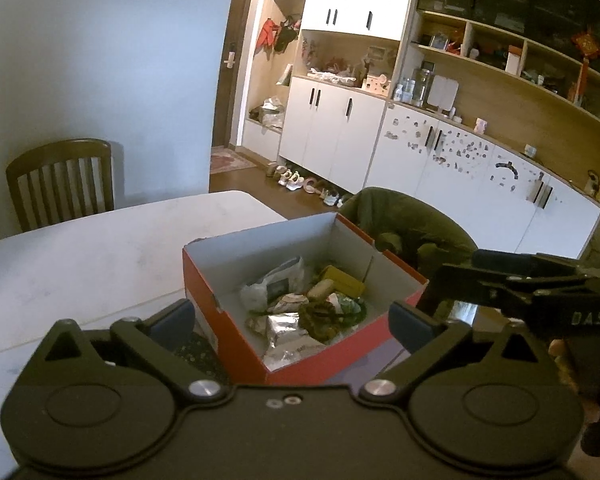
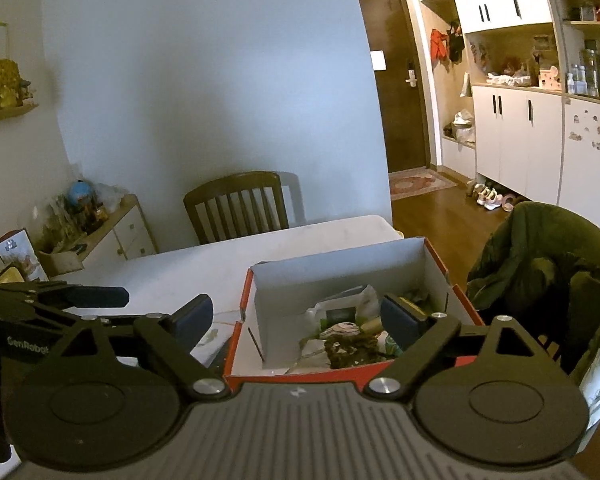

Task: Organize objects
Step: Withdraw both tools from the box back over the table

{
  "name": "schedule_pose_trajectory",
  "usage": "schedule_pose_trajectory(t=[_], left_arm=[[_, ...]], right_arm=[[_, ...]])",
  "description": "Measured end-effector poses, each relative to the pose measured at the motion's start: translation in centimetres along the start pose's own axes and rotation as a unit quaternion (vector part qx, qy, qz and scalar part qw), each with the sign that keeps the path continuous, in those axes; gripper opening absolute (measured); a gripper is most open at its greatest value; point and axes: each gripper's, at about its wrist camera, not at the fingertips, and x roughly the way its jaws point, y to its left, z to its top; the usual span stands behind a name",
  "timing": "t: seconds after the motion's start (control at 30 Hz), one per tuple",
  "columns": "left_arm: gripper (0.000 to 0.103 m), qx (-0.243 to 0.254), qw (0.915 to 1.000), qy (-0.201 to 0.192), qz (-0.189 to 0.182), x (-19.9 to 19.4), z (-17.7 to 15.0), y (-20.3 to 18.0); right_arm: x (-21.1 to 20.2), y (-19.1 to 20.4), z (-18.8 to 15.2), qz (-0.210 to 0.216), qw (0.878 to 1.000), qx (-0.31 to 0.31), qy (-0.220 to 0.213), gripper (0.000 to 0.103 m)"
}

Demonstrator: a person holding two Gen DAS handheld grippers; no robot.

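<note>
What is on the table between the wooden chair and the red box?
Nothing: in the right wrist view the white table is bare from the wooden chair to the red box.

Left claw (image 1: pixel 296 322), right claw (image 2: pixel 298 318) agape

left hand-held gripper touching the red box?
Apart. The left wrist view shows the left hand-held gripper open, its fingertips spread wide on either side of the red box, nothing pinched, with table visible between the left pad and the box wall.

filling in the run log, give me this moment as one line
left gripper: open, empty | right gripper: open, empty | red box: on white table, holds packets | both grippers hover near box
</note>
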Motion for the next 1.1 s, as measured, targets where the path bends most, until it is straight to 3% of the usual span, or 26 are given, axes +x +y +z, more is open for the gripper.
schedule_pose_trajectory(t=[0.2,1.1], left_arm=[[0.103,-0.005,1.0000,0.000,0.003,-0.5,-0.4,0.3],[0.103,-0.015,0.9998,0.003,0.015,0.0,-0.5,0.6]], right_arm=[[-1.0,0.5,-0.5,0.007,1.000,0.016,-0.015,0.103],[-1.0,0.1,-1.1,-0.008,0.999,0.036,0.005,0.103]])
